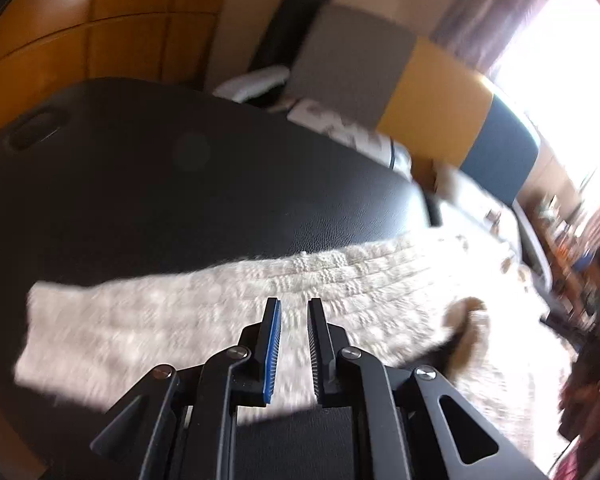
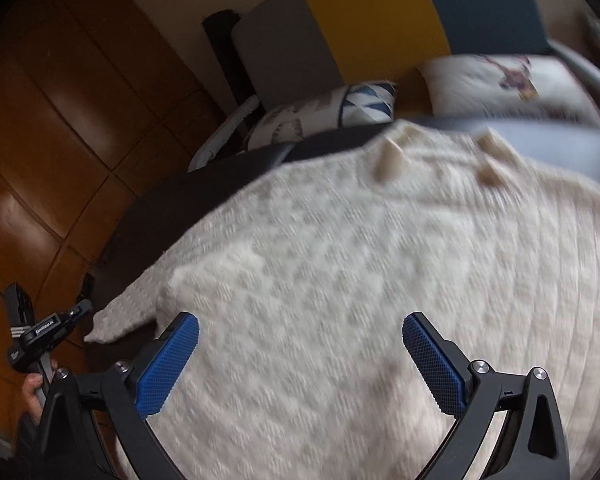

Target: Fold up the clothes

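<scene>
A cream cable-knit sweater (image 2: 360,264) lies spread flat over a black leather-grain table top (image 1: 148,184), and serves here as the reference for everything else. One sleeve (image 1: 112,328) runs out sideways from the body of the sweater and lies flat on the black surface, its cuff end reaching towards the table's edge. Small beige toggle buttons (image 2: 388,162) sit on the sweater's far portion, near its far edge.

The left gripper (image 1: 294,308) is above the sweater where the sleeve joins the body. Its jaws are narrow and parting at this moment, with a slim gap between the blue ribbed pad (image 1: 274,344) and the opposite one; no fabric is caught between them. The right gripper (image 2: 300,332) is poised over the body of the sweater, jaws spread wide, its blue textured pads (image 2: 168,364) clear of the knit and holding nothing.

Beyond the sweater's far edge, off the table, stand patterned white cushions (image 2: 332,114) against a panelled backrest in grey, yellow and dark blue (image 2: 376,16). Wooden cabinet doors in orange-brown (image 2: 72,92) lie to the sleeve side of the sweater. In the right wrist view, past the cuff, part of a hand (image 2: 34,392) grips a black handle. Both views are motion-blurred.
</scene>
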### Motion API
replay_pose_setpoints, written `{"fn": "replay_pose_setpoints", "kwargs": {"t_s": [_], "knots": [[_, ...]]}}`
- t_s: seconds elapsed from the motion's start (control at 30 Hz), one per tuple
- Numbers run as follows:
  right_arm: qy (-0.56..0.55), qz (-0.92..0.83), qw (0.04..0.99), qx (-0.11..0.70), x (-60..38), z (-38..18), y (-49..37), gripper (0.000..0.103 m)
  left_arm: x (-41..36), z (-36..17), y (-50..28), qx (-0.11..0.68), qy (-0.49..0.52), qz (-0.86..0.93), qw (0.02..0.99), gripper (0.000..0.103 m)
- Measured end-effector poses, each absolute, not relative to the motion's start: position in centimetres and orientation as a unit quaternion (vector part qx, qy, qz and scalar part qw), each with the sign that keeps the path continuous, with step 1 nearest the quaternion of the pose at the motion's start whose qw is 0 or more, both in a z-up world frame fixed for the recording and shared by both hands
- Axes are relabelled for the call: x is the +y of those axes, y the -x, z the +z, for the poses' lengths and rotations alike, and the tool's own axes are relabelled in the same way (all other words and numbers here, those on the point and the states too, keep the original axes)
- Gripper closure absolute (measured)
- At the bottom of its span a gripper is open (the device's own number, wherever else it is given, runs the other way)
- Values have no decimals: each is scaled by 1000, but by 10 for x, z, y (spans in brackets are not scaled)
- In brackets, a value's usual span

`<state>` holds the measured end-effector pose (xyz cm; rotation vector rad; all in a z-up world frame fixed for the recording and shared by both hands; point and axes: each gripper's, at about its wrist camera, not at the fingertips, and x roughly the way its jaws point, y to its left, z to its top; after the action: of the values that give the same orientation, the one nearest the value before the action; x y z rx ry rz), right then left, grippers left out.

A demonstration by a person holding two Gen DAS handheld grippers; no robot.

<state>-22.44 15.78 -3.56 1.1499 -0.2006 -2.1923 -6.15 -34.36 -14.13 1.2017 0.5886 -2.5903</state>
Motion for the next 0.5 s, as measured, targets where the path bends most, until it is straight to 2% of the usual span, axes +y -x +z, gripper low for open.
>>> {"fn": "replay_pose_setpoints", "kwargs": {"t_s": [0.13,0.27,0.4,0.5], "knots": [[-454,-838,304,15,113,-38,262,0,-346,-167,102,159,-456,-865,135,92],[-496,-822,254,121,82,-73,304,0,-349,-173,119,90,-444,-880,143,88],[-468,-829,270,145,79,-81,325,0,-351,-176,142,2,-439,-888,134,87],[-453,-828,292,155,81,-83,336,0,-361,-177,152,-33,-439,-889,128,85]]}}
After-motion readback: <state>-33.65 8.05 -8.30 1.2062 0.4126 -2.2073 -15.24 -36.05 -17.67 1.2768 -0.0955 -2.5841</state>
